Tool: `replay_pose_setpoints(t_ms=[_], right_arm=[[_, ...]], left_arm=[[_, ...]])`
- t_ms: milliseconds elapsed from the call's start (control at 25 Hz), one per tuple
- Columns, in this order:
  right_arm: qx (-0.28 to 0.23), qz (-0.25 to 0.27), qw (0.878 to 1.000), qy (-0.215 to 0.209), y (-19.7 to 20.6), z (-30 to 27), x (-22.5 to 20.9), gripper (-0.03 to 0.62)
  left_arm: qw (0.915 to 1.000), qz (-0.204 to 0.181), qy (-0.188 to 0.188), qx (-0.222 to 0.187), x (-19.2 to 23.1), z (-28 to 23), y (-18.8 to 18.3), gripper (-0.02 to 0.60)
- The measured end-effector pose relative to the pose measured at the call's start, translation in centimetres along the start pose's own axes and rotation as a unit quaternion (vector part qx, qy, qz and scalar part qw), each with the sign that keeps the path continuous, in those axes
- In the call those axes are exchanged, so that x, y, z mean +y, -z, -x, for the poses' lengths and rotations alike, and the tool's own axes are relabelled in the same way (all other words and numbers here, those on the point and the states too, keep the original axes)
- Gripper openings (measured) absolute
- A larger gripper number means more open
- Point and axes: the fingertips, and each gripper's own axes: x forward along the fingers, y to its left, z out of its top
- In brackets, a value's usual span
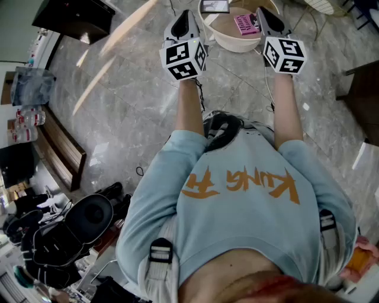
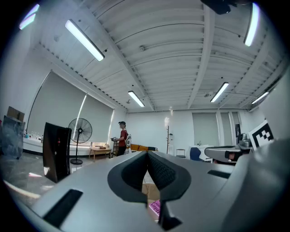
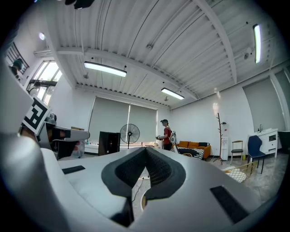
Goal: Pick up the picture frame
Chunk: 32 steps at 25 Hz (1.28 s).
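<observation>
The picture frame, dark-edged, lies at the far rim of a round white basket on the marble floor at the top of the head view. A pink book lies in the basket beside it. My left gripper is held level just left of the basket, shut on nothing. My right gripper hangs over the basket's right side, also shut and empty. In the left gripper view the pads of that gripper meet, with the pink book showing below. The jaws of the right gripper are closed too.
A black cabinet stands at the far left, a low wooden shelf along the left wall, and black bags lie at the lower left. A dark table is at the right. Far off stand a person and a fan.
</observation>
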Motion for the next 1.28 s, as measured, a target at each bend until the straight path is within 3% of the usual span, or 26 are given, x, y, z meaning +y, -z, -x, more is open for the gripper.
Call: replay_pose_setpoints(t_ms=[560, 960, 1280], right_arm=[[-0.032, -0.029, 0.999, 0.013, -1.7, -0.6, -1.7, -0.002], [-0.041, -0.043, 0.998, 0.008, -3.2, -2.5, -1.2, -0.002], [-0.056, -0.038, 0.998, 0.012, -4.1, -4.8, -2.4, -0.002]], left_arm=[[0.9999, 0.002, -0.016, -0.007, 0.0, -0.1, -0.3, 0.020], [0.9987, 0.009, -0.049, -0.014, 4.1, 0.0, -2.6, 0.020], [0.9993, 0.003, -0.030, -0.022, 4.2, -3.0, -2.9, 0.020]])
